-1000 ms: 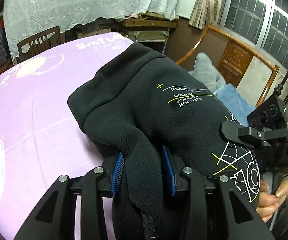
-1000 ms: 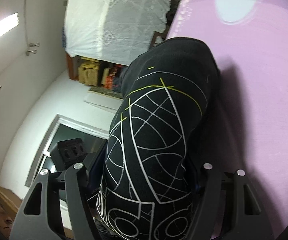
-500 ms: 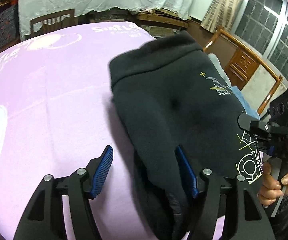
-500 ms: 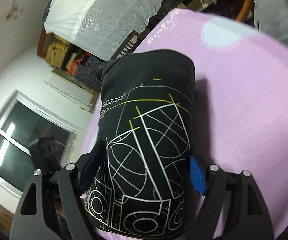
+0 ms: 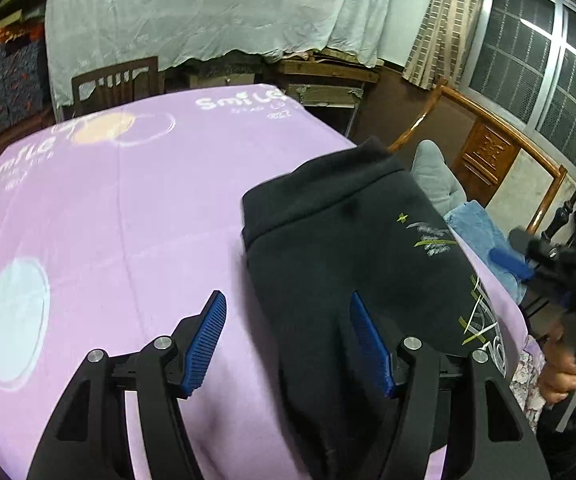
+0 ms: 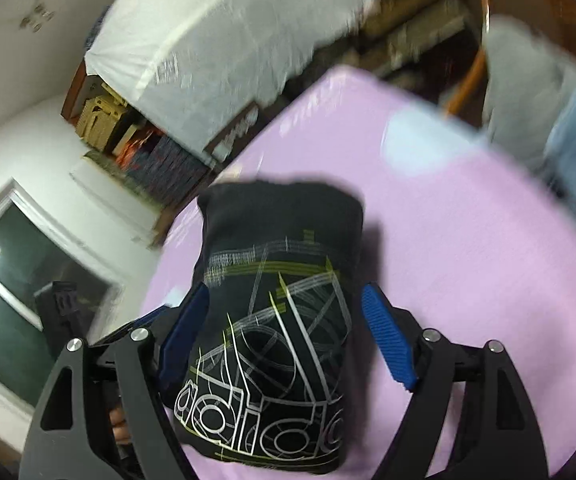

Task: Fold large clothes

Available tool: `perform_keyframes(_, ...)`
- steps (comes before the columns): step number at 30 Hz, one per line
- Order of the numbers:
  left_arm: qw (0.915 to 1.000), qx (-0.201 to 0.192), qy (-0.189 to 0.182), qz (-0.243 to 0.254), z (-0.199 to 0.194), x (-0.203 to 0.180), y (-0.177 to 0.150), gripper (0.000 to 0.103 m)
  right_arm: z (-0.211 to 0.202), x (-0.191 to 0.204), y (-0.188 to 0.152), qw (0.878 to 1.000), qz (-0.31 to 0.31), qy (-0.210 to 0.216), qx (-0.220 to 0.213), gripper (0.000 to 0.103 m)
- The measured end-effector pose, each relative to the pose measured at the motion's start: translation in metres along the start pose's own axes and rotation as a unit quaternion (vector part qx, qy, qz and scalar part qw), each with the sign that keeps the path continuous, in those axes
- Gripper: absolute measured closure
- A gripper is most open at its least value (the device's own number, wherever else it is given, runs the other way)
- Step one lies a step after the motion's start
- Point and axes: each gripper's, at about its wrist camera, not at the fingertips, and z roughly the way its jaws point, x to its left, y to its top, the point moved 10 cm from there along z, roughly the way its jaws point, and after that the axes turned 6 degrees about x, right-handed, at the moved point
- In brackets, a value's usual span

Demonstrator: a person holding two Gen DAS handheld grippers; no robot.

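the left gripper (image 5: 288,340) hangs low over the lilac-covered desk (image 5: 108,240), its jaws spread wide and holding nothing; the near edge of the folded black sweatshirt (image 5: 347,260) lies under the right-hand blue pad, with bare cover showing between the two pads. the right gripper (image 6: 284,340) also has its jaws apart, and the printed end of the sweatshirt (image 6: 272,320) sits between them without being pinched, though the blur there makes it hard to say whether the left pad brushes the cloth.

the bundle rests on the desk as a thick, rounded stack, close to the edge on the person's right side. judging from that, the main risk is the fold slumping: the layers look soft and puffy, so with nothing clamped they may spring open or slide off each other. a gripper pulled away carelessly could catch a pad on the cloth and drag the top layer askew. a nudge toward the near edge might tip part of the stack off the desk.

further out, the collar end of the sweatshirt points toward the middle of the desk. beyond it stand a wooden chair (image 5: 116,80) and a pale draped sheet (image 5: 208,12), well apart from the work.
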Motion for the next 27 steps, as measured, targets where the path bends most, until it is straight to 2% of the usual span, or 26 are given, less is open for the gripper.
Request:
perform_keyframes(3, 0.9999, -0.006, 0.008, 0.008, 0.002, -0.010, 0.011, 0.038, -0.007, 0.022, 0.013, 0.997, -0.058, -0.043, -0.028, 0.026)
perform_keyframes(6, 0.9997, -0.013, 0.018, 0.012, 0.005, -0.016, 0.022, 0.033, 0.008, 0.056, 0.021, 0.985, -0.140, -0.093, -0.044, 0.033)
perform_keyframes(8, 0.9990, -0.019, 0.038, 0.013, 0.010, -0.017, 0.026, 0.025, 0.028, 0.075, 0.024, 0.976, -0.180, -0.117, -0.044, 0.041)
perform_keyframes(11, 0.9983, -0.009, 0.056, 0.016, 0.023, -0.013, 0.024, 0.025, 0.062, 0.088, 0.029, 0.964, -0.218, -0.150, -0.037, 0.047)
perform_keyframes(13, 0.9975, 0.008, 0.068, 0.017, 0.037, -0.007, 0.019, 0.025, 0.083, 0.086, 0.027, 0.960, -0.223, -0.167, -0.022, 0.050)
perform_keyframes(15, 0.9963, 0.023, 0.081, 0.016, 0.050, 0.000, 0.012, 0.025, 0.100, 0.085, 0.023, 0.963, -0.217, -0.158, 0.002, 0.051)
perform_keyframes(19, 0.9951, 0.044, 0.088, 0.000, 0.065, 0.017, 0.000, 0.016, 0.122, 0.082, 0.016, 0.968, -0.206, -0.140, 0.028, 0.048)
perform_keyframes(23, 0.9949, 0.052, 0.085, -0.014, 0.069, 0.028, -0.004, 0.012, 0.134, 0.079, 0.014, 0.972, -0.192, -0.126, 0.038, 0.044)
perform_keyframes(27, 0.9936, 0.047, 0.102, -0.007, 0.068, 0.027, -0.005, 0.009, 0.145, 0.076, 0.009, 0.970, -0.195, -0.139, 0.040, 0.043)
